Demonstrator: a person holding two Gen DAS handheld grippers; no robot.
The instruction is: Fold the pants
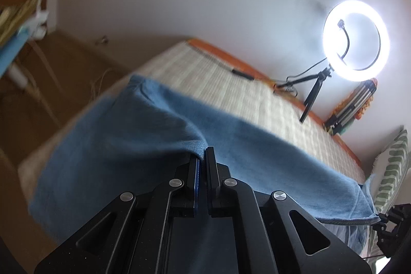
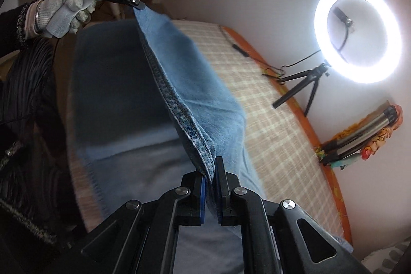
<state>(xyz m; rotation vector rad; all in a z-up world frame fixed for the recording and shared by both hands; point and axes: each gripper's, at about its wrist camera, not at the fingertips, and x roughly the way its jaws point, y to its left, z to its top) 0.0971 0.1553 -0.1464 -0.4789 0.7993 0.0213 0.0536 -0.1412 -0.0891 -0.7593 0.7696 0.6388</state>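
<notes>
Blue denim pants (image 1: 143, 135) hang lifted over a bed with a checked mat (image 1: 231, 84). My left gripper (image 1: 203, 153) is shut on a fold of the pants' edge. My right gripper (image 2: 212, 166) is shut on the stitched hem of the pants (image 2: 195, 99). In the right wrist view the hem runs taut up to the left gripper (image 2: 137, 5), held by a gloved hand (image 2: 64, 9) at the upper left. In the left wrist view the right gripper (image 1: 390, 225) shows at the lower right, at the far corner of the cloth. The part of the pants below the grippers is blurred.
A lit ring light on a small tripod (image 1: 355, 40) stands at the bed's far edge by the white wall. Folded tripods (image 1: 352, 104) lie beside it. A striped pillow (image 1: 393, 171) is at the right. A wooden floor (image 1: 64, 84) lies left of the bed.
</notes>
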